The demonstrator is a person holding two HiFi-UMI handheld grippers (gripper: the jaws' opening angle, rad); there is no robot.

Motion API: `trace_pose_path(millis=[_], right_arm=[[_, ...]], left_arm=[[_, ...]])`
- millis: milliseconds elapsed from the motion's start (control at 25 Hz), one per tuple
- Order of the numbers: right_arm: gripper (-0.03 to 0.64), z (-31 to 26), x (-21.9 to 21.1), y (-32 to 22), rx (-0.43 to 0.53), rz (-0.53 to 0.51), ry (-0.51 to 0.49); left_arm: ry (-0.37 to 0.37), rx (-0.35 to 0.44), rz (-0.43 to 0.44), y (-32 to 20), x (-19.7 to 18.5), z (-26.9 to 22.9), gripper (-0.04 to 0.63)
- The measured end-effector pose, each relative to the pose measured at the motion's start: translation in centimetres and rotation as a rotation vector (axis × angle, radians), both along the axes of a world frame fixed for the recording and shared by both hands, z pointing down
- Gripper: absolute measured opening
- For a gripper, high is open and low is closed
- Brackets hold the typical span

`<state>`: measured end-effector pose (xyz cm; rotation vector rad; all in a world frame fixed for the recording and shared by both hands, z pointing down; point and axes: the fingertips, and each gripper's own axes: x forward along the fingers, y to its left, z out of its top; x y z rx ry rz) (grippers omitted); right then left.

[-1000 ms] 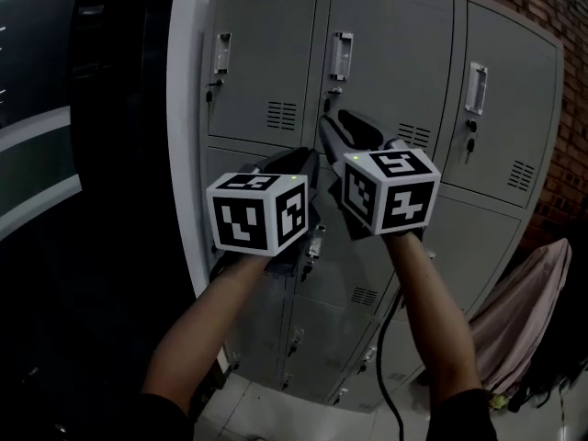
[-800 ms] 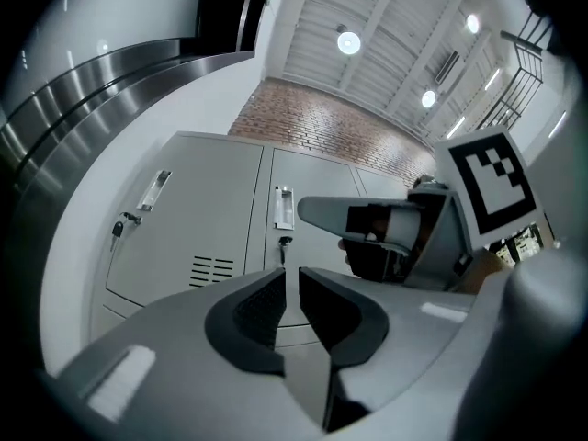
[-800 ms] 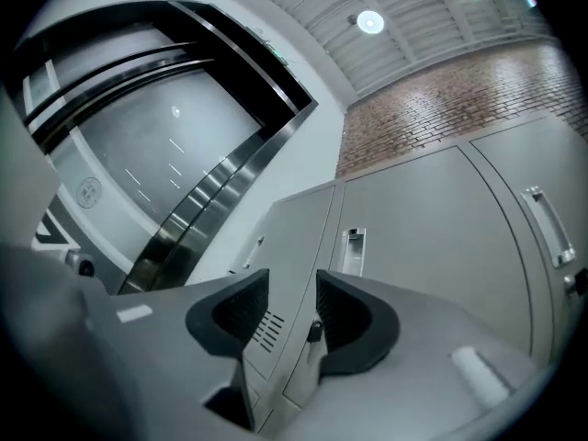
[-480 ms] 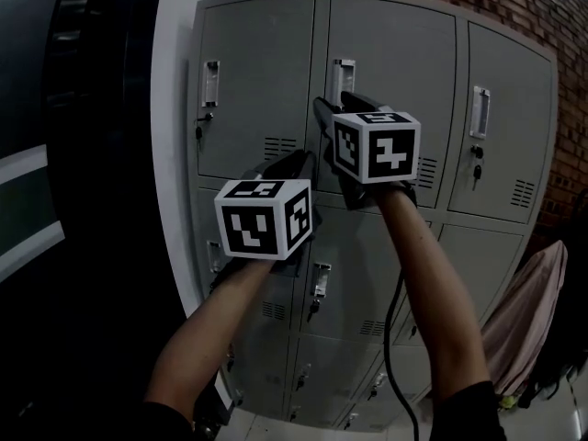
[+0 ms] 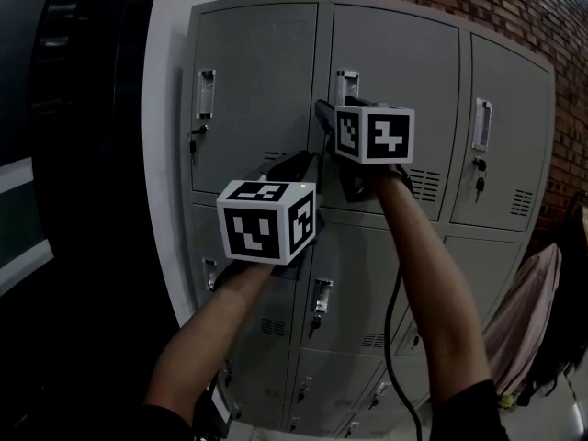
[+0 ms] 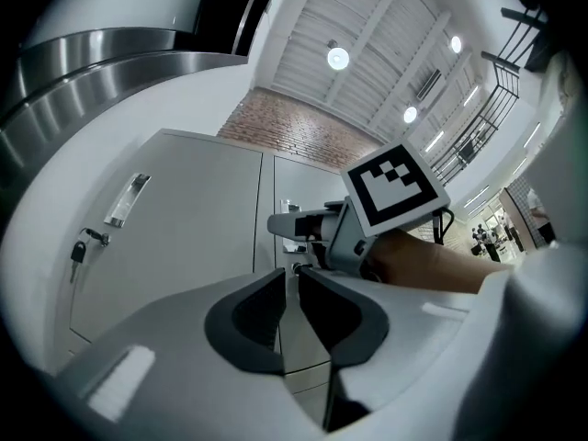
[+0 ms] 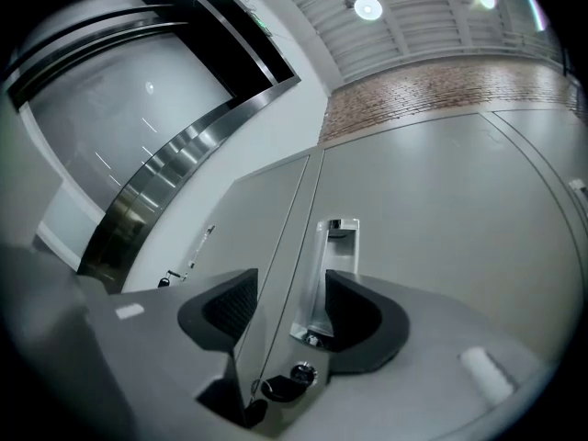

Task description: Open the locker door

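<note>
A bank of grey lockers fills the head view. The top middle locker door [image 5: 390, 72] is closed, with a metal handle [image 5: 346, 84] near its left edge and a key in the lock [image 7: 292, 376] under it. My right gripper [image 5: 327, 118] is raised just below that handle. In the right gripper view its jaws [image 7: 292, 283] are opening, and the handle [image 7: 333, 269] stands ahead between them, untouched. My left gripper [image 5: 290, 165] hangs lower and to the left, pointing at the lockers. Its jaws [image 6: 291, 278] show only a thin slit and hold nothing.
The top left door [image 5: 253, 90] and top right door [image 5: 505, 127] carry their own handles and locks. A white pillar [image 5: 170, 154] borders the lockers on the left, with a brick wall [image 5: 514, 7] above. A pink cloth [image 5: 528, 310] hangs at lower right. A cable [image 5: 395, 338] trails from my right gripper.
My right gripper has risen from mid-door height to just under the top middle door's handle. The left gripper has stayed low. The head view has tilted upward.
</note>
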<state>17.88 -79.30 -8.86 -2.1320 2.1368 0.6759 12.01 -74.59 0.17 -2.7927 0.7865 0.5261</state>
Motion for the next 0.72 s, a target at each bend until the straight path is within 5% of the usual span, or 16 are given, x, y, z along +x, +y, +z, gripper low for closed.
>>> trace_pose_path(millis=[200,360,720], right_arm=[[0.210,-1.1,0.0,-0.5,0.001,0.000,-0.075],[0.120,-1.0,1.0,-0.2,0.013,0.014,-0.117],[0.118,-1.2,0.0,1.6,0.031,-0.049,-0.151]], left_arm=[[-0.001,-0.001,-0.005,-1.0,-0.6,0.1,0.014],[-0.001,-0.014,-0.002,-1.6,-0.9,0.6,0.011],[-0.005,-0.014,-0.021,-1.7,-0.9,0.8,0.009]])
